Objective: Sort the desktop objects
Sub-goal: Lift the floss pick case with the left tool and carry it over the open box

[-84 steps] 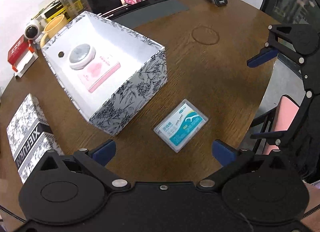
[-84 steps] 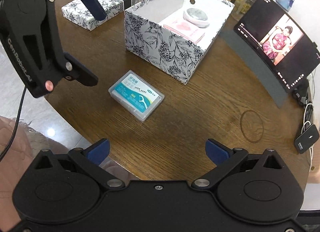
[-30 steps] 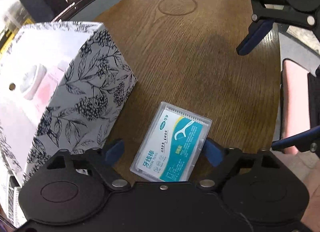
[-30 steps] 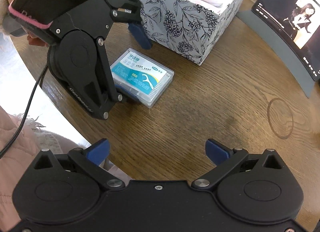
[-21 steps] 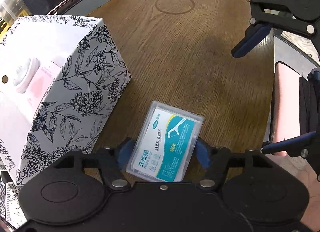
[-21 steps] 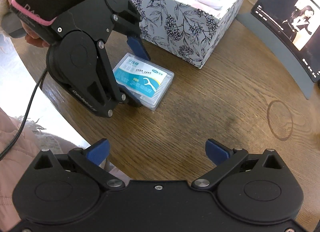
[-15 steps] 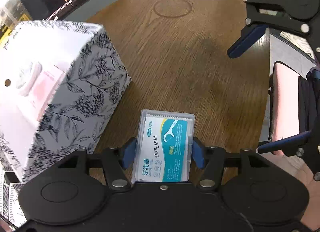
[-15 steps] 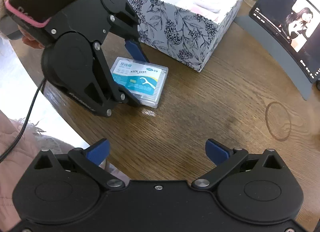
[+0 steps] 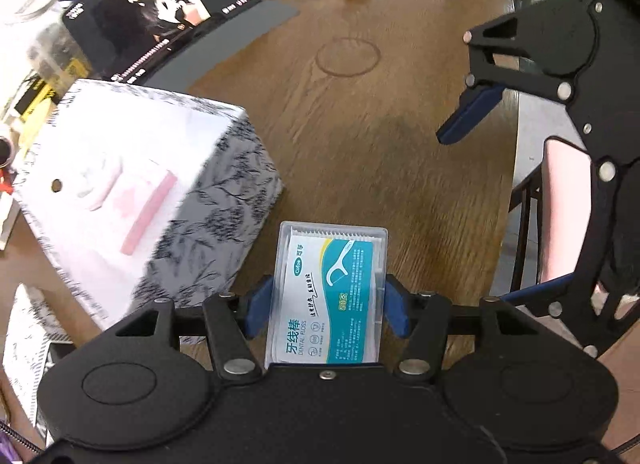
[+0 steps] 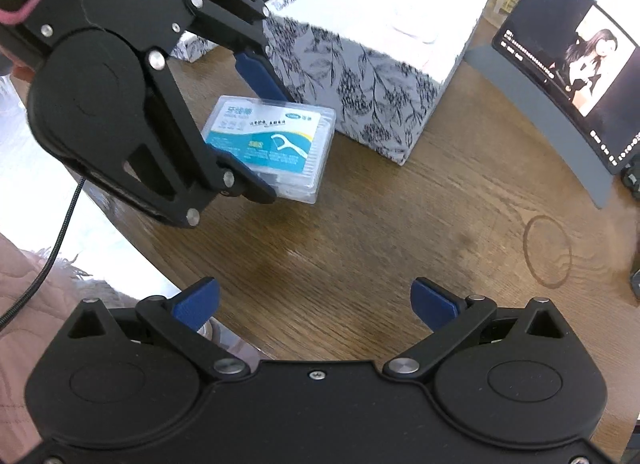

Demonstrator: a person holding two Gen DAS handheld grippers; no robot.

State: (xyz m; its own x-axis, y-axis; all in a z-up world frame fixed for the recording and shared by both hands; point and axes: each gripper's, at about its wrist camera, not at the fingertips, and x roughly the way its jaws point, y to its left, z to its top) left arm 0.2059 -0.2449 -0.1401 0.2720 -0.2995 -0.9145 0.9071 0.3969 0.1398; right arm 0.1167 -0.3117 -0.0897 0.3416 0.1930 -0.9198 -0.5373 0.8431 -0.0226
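Lifted since a moment ago, the dental floss box (image 9: 328, 296) sits clamped in the left gripper (image 9: 326, 306), apparently clear of the wooden table (image 9: 400, 152); the right gripper (image 10: 316, 304) gapes empty.

The left wrist view sits just behind the left gripper (image 9: 326, 300), looking forward and down along its 2 fingers across the table (image 9: 360, 136), very near the floss box (image 9: 330, 296) and close to the floral box (image 9: 160, 184); the tablet (image 9: 160, 12) lies far ahead. The right wrist view looks from behind the right gripper (image 10: 316, 304), from the table (image 10: 380, 224) edge, toward the left gripper (image 10: 260, 120). Both views share the floss box (image 10: 272, 148), floral box (image 10: 380, 76), tablet (image 10: 572, 84), and each shows the other gripper
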